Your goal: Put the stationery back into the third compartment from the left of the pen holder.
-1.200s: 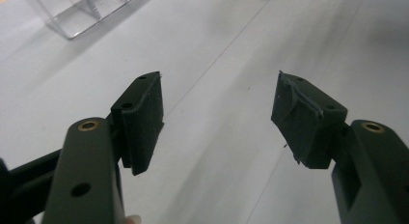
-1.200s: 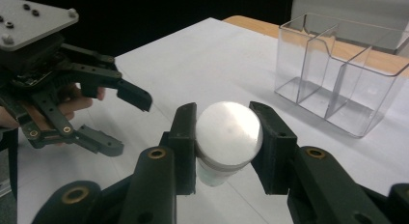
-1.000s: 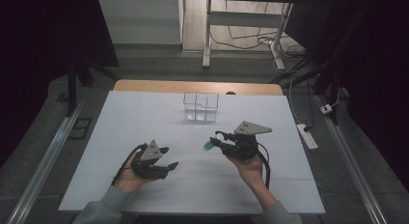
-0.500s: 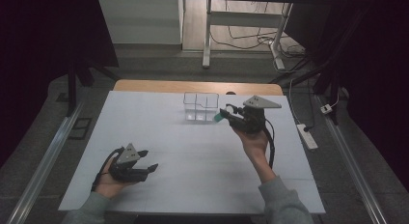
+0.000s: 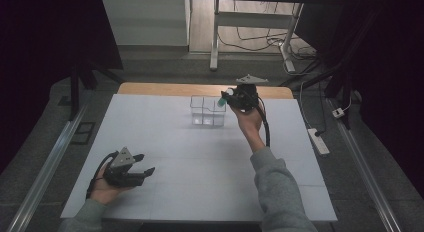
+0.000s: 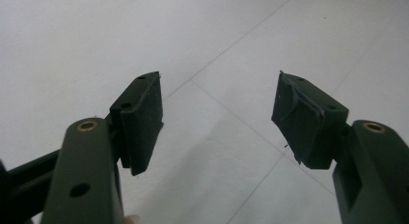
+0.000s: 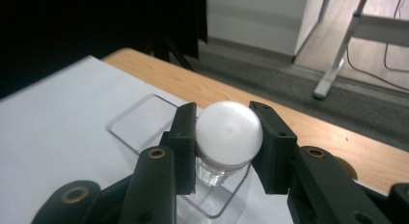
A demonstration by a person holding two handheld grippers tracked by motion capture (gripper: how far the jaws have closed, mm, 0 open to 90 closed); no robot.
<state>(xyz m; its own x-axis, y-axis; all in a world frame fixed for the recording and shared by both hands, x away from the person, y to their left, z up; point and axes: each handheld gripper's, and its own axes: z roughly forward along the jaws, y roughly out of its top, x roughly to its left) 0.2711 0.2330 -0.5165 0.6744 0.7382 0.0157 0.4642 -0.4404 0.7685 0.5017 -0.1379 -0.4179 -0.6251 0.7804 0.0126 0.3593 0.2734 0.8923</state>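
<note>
My right gripper [image 5: 228, 98] is held above the right side of a clear compartment box [image 5: 206, 111] at the far middle of the white table, and it is shut on a small object [image 5: 222, 101] that looks teal from above. The right gripper view shows that object [image 7: 229, 131] as a white rounded top on a clear base, pinched between both pads, with the clear box [image 7: 143, 121] right beneath it. My left gripper [image 5: 143, 172] rests near the table's front left. In its own view the left gripper [image 6: 217, 119] is open, with bare table between its pads.
The white table top [image 5: 180, 152] ends at a wooden strip [image 5: 165, 89] along the far edge. Beyond it are a floor with cables and a desk frame [image 5: 215, 39]. A power strip [image 5: 318, 140] lies off the right side.
The right gripper has carried the small object from mid-table forward and up to above the clear box. The left gripper has drawn back toward the front left corner.
</note>
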